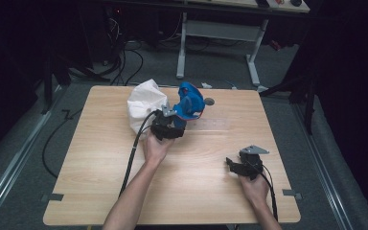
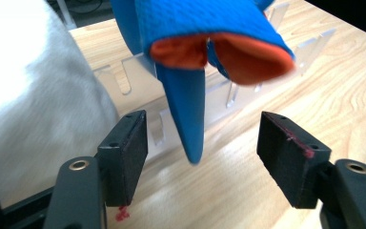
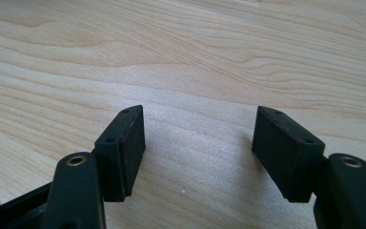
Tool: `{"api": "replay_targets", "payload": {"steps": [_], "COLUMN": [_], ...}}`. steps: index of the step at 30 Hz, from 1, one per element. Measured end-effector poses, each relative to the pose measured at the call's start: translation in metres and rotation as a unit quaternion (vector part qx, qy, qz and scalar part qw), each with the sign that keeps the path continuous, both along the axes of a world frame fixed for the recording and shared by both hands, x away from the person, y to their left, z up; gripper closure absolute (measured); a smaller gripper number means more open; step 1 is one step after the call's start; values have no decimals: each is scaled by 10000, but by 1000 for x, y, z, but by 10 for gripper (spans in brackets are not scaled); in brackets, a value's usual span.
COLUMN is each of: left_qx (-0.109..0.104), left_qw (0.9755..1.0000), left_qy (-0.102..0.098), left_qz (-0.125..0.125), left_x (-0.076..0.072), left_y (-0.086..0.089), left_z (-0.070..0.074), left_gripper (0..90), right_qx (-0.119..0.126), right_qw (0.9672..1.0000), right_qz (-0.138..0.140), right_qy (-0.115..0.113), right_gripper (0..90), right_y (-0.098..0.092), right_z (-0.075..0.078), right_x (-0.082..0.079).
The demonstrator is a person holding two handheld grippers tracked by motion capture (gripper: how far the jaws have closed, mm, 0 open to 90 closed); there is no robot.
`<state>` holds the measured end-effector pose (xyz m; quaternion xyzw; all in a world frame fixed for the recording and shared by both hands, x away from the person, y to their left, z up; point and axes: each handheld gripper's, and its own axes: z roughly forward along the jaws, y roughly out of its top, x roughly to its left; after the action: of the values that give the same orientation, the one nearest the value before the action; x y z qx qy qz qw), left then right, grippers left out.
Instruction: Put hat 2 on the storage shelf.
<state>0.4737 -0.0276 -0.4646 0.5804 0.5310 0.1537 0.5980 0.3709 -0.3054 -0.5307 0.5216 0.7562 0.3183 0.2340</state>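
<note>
- Left gripper (image 2: 198, 143): jaws wide apart, nothing clamped; blue glove (image 2: 205, 43) finger hangs between the pads (image 2: 128, 143), touching neither.
- Glove sits just ahead on a clear rack (image 2: 248, 81), long axis pointing down; white bag (image 1: 143, 103) beside it.
- Right gripper (image 3: 198, 148) open, empty, well apart; left is nearer.

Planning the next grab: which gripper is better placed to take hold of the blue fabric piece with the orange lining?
Left. The left gripper stands open right at the blue fabric piece with orange lining, whose tip hangs between its jaws untouched. The right gripper sits far off over bare wooden table.
</note>
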Motion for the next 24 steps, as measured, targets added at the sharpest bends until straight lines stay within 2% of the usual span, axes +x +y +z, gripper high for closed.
{"api": "replay_targets", "payload": {"steps": [14, 20, 24], "left_qx": [-187, -250, -169], "left_qw": [9997, 9996, 9998], "left_qy": [60, 82, 75], "left_qz": [-167, -118, -56], "left_x": [-46, -64, -75], "left_y": [45, 62, 74], "left_z": [-2, -12, -20], "left_gripper": [358, 350, 343], "right_qx": [6, 7, 8], "right_qw": [10000, 10000, 10000], "right_qz": [-11, -12, -12], "right_qy": [3, 3, 5], "right_gripper": [356, 356, 356], "right_y": [0, 0, 0], "right_z": [0, 0, 0], "right_x": [0, 0, 0]}}
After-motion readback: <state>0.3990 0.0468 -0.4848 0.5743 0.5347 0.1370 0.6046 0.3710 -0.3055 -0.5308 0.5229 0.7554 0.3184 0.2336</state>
